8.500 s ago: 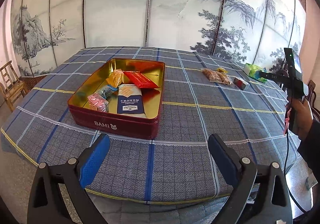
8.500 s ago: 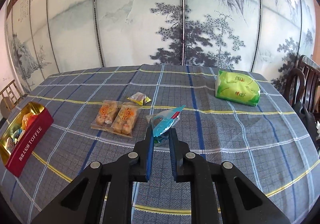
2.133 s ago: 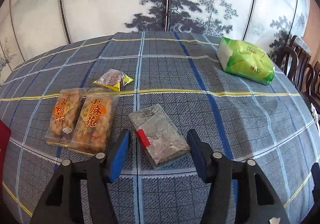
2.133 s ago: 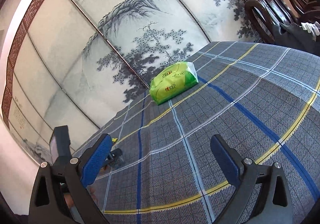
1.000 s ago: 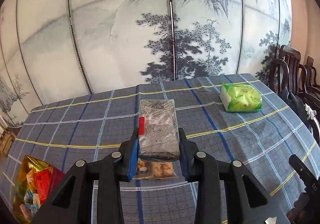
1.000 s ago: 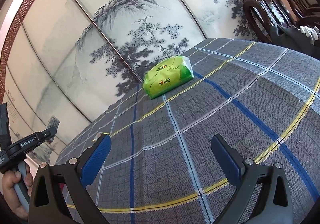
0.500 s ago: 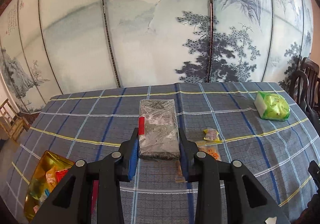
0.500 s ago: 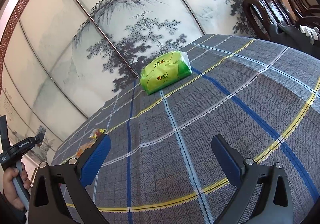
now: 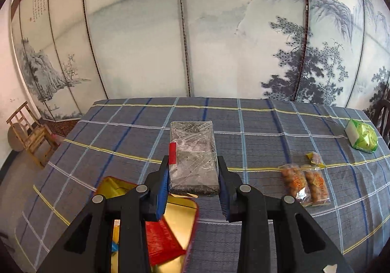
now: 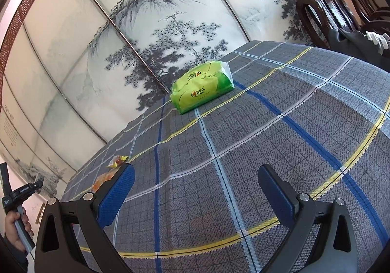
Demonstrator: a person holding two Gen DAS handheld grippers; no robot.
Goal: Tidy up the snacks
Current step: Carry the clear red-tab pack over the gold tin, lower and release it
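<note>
My left gripper (image 9: 193, 182) is shut on a flat grey snack bar in clear wrap with a red tab (image 9: 192, 156). It holds the bar in the air above the far edge of the red tin with a gold inside (image 9: 187, 207), which has a red packet (image 9: 160, 241) in it. A twin pack of orange fried snacks (image 9: 304, 184) and a small yellow packet (image 9: 315, 158) lie on the cloth to the right. My right gripper (image 10: 195, 190) is open and empty, low over the checked cloth. The small yellow packet (image 10: 117, 160) shows beyond its left finger.
A green tissue pack (image 10: 202, 86) lies at the table's far side; it also shows in the left wrist view (image 9: 362, 135). Dark wooden chairs (image 10: 324, 2) stand by the table's right end. A small wooden chair (image 9: 31, 134) stands on the floor at left. A painted screen runs behind.
My left gripper has carried the grey bar leftward, from over the loose snacks to above the tin. My right gripper has stayed open and nearly still.
</note>
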